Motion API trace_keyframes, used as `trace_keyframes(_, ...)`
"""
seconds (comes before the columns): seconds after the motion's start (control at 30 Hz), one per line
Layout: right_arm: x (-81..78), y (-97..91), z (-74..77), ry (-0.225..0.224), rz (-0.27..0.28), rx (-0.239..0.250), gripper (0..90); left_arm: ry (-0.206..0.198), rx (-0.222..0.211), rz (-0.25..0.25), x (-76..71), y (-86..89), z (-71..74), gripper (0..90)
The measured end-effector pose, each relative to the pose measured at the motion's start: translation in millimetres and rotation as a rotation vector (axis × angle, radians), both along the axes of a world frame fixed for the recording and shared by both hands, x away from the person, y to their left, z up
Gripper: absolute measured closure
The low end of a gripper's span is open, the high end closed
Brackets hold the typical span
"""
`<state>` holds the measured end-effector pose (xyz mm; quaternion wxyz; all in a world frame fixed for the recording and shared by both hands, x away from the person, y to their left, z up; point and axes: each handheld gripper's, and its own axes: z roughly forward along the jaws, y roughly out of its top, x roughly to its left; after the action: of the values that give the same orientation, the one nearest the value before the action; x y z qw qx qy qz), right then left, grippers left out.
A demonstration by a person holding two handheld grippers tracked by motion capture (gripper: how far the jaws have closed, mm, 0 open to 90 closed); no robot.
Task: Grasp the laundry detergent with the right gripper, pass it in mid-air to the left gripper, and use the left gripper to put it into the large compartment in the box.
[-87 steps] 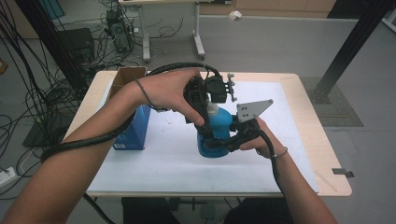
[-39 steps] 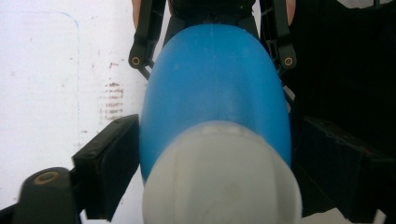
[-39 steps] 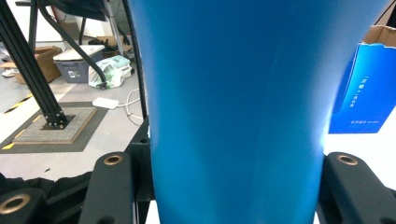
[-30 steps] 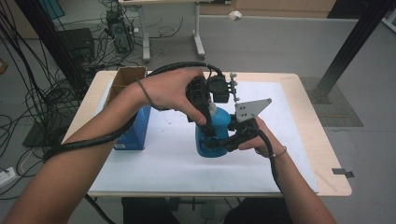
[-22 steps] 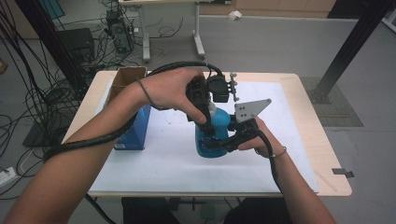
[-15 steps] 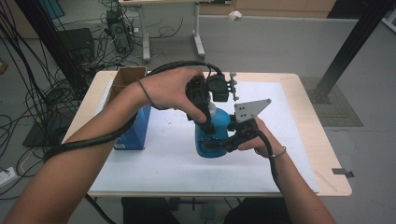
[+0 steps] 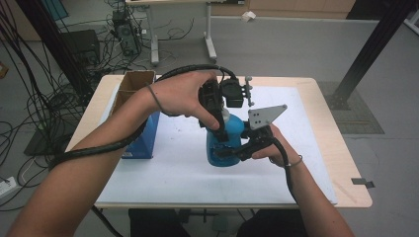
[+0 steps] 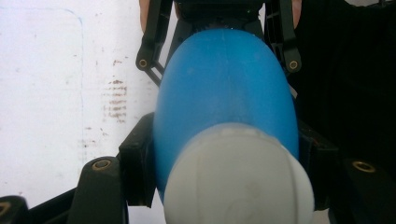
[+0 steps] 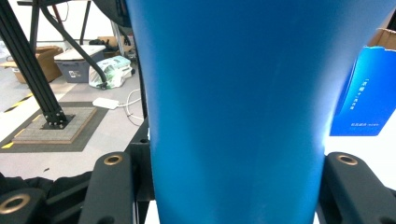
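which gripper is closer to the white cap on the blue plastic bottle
Left. The left gripper clamps the blue plastic bottle just below its white cap; the right gripper clamps the body lower down.

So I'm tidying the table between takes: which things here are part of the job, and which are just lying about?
In the job:
- blue bottle, standing on the white mat
- its white cap
- left hand-held gripper, shut near the bottle's top
- right hand-held gripper, shut on the bottle's body

Lying about:
- blue box
- open cardboard box
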<state>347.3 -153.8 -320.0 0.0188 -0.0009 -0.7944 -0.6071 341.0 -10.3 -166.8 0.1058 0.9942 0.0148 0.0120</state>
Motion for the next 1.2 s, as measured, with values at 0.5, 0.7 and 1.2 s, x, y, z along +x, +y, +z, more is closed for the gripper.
trace_keyframes(0.5,0.3,1.5,-0.7,-0.001,0.000,0.002,43.9,0.000,0.006,-0.002,0.2,0.5,-0.6,37.7)
trace_keyframes(0.7,0.8,1.7,-1.0,0.001,0.000,0.001,43.9,0.006,0.000,0.001,1.6,1.7,-1.2,37.7)
trace_keyframes(1.2,2.0,2.0,-1.3,0.005,-0.002,0.002,43.9,0.007,0.006,-0.001,3.2,1.7,-1.1,37.7)
